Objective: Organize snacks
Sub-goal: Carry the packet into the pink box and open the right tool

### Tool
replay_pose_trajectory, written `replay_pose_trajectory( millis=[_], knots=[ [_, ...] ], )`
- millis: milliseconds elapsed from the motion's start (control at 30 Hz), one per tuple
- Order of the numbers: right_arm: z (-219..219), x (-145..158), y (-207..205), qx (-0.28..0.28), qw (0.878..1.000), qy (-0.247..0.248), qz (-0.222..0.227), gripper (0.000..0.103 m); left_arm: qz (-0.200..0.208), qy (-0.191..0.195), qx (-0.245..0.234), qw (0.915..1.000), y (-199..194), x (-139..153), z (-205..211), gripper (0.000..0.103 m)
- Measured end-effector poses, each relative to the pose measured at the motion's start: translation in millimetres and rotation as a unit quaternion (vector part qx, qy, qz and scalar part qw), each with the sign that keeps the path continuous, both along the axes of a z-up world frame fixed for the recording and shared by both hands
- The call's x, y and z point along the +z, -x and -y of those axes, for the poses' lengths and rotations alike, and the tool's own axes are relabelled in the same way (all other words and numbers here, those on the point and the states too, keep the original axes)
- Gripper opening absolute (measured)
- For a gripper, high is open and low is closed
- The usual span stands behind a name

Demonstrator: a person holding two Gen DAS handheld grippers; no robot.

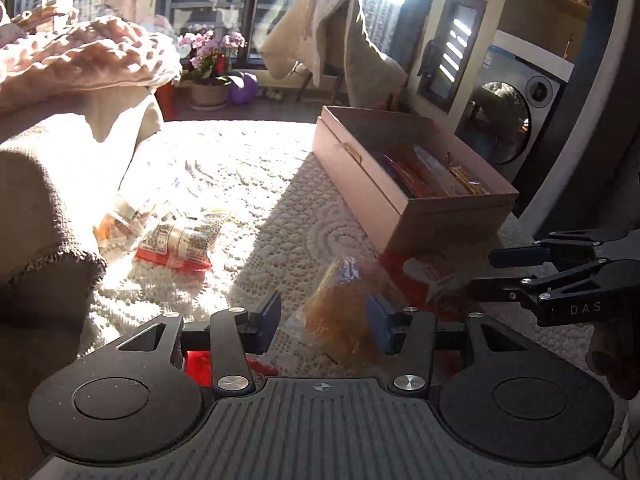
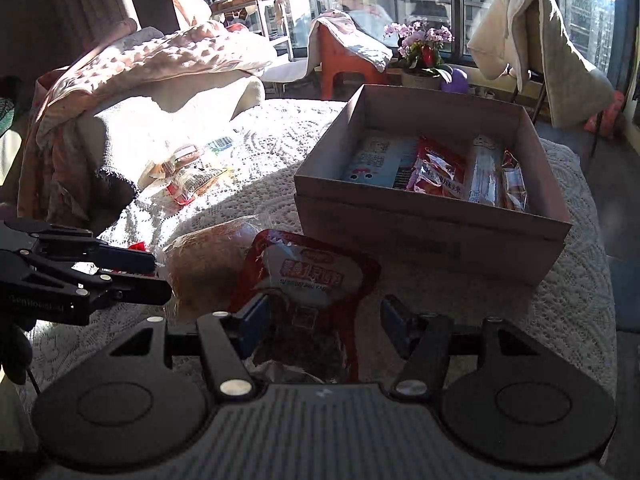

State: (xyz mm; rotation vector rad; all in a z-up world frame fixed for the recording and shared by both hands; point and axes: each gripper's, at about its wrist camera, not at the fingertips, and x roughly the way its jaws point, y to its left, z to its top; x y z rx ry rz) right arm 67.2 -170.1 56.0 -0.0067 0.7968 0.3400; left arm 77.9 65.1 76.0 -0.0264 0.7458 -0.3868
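Open pink-brown cardboard box (image 2: 432, 236) on a white crocheted cover (image 2: 256, 152), toward the far right of the surface, lid off. Inside, laid side by side along the floor of the box: a pale blue packet (image 2: 376, 162) at the left, a red packet (image 2: 440, 174) beside it, a long pale packet (image 2: 486, 172) next, and a narrow clear one with reddish contents (image 2: 514, 184) against the right wall. From the left wrist view, only red and orange wrappers (image 1: 436, 174) visible over the box rim (image 1: 460, 198). Right gripper (image 2: 320, 320) low over a red-bordered snack pouch (image 2: 308, 276) lying just in front of the box; fingers (image 2: 252, 320) spread either side of the pouch, the left pad close against its edge, the right pad apart from it, so not pinched. Left gripper (image 1: 322, 322) just beside, fingers (image 1: 268, 320) spread around a clear bag of golden-brown bread (image 1: 344, 308), pads standing clear of the bag as far as can be seen. Bread bag touching the red pouch on its left side. Further left and farther back, in bright sun, a loose heap of other packets (image 2: 188, 176), one with a red edge (image 1: 176, 252), well apart from the box. Pink bumpy blanket (image 2: 160, 60) piled at the far left; potted flowers (image 2: 420, 48) by the window beyond.
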Motion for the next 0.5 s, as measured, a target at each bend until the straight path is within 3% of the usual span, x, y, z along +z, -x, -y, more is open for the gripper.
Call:
replay_pose_trajectory(
  millis=[133,267,333,433,500],
  knots=[
    [7,3,-21,-0.029,0.998,-0.049,0.017,0.063,0.027,-0.028,0.078,0.9962,-40,7,-21,0.053],
    [10,-5,-62,-0.058,0.991,-0.119,-0.004,0.064,0.013,0.012,0.128,0.9916,-56,3,-45,0.052],
    [3,-10,-83,-0.053,0.989,-0.140,-0.012,0.063,0.004,0.025,0.132,0.9909,-52,1,-52,0.052],
    [-24,-11,-108,-0.051,0.992,-0.115,-0.031,0.064,-0.012,-0.006,0.113,0.9936,-32,-8,-51,0.052],
    [-50,-5,-113,-0.011,0.994,-0.104,-0.044,0.064,-0.023,-0.014,0.088,0.9958,-16,-16,-51,0.052]
  ],
)
